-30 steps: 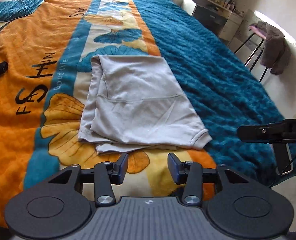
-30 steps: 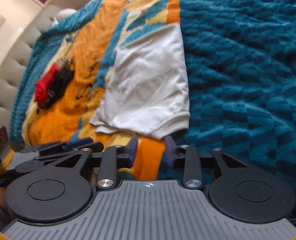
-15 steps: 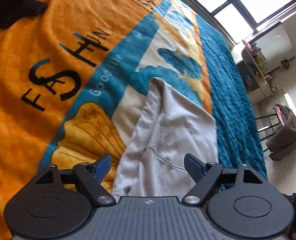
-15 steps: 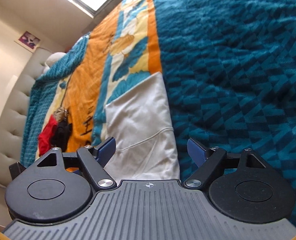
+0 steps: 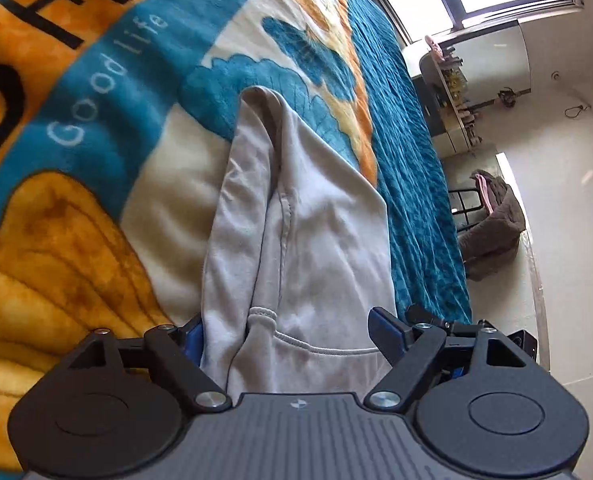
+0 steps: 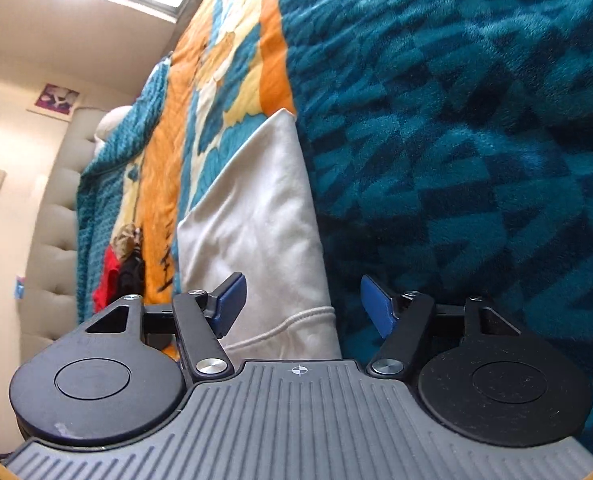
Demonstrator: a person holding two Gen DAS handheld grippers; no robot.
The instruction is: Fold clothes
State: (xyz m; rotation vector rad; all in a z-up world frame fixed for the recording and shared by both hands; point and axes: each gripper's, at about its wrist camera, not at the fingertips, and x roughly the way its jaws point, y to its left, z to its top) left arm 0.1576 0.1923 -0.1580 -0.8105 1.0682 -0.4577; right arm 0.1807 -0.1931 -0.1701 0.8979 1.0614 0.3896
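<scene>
Shirt [image 5: 308, 240], pale and folded on the blanket [image 5: 76, 128], reaches down each frame's centre between the spread jaws of the left gripper [image 5: 292, 332] and the closing right gripper [image 6: 302, 308], neither pressing it.

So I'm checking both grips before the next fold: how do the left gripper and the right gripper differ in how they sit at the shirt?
The left gripper has the grey shirt filling the whole gap between its open jaws. The right gripper has only the shirt's side edge in the left part of its gap, blue blanket behind the rest, and its jaws are closing. Shared: both at the near hem, neither pinching cloth yet.
</scene>
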